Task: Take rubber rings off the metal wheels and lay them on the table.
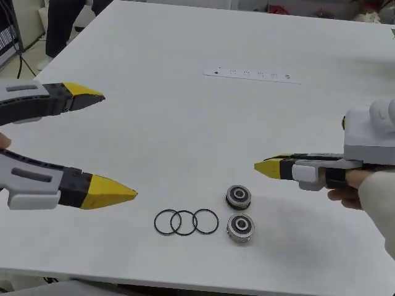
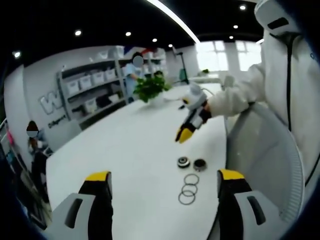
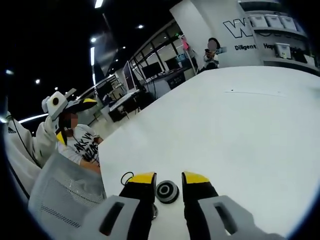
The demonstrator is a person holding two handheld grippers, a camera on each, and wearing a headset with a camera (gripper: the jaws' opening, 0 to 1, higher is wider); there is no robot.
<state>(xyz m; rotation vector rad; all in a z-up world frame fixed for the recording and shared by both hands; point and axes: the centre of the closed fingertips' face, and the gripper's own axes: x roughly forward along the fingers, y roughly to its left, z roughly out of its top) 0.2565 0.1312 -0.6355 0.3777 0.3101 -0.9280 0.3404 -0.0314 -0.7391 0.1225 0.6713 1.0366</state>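
Note:
Two metal wheels [image 1: 238, 196] [image 1: 241, 226] lie side by side near the table's front edge. Left of them, three black rubber rings [image 1: 184, 222] lie flat in an overlapping row. My left gripper [image 1: 110, 144] hovers wide open to the left of the rings and holds nothing. In the left gripper view the rings [image 2: 189, 189] and wheels [image 2: 183, 162] lie ahead, between the spread jaws of the left gripper [image 2: 164, 177]. My right gripper [image 1: 266, 167] hangs just beyond the wheels, its jaws a little apart and empty. One wheel [image 3: 167, 191] shows through the gap in the right gripper [image 3: 168, 179].
The white table [image 1: 185, 123] stretches far back, with a faint printed line of marks [image 1: 253, 75] past the middle. A potted plant [image 2: 150, 89] stands at the table's far end in the left gripper view. People stand by shelves in the background.

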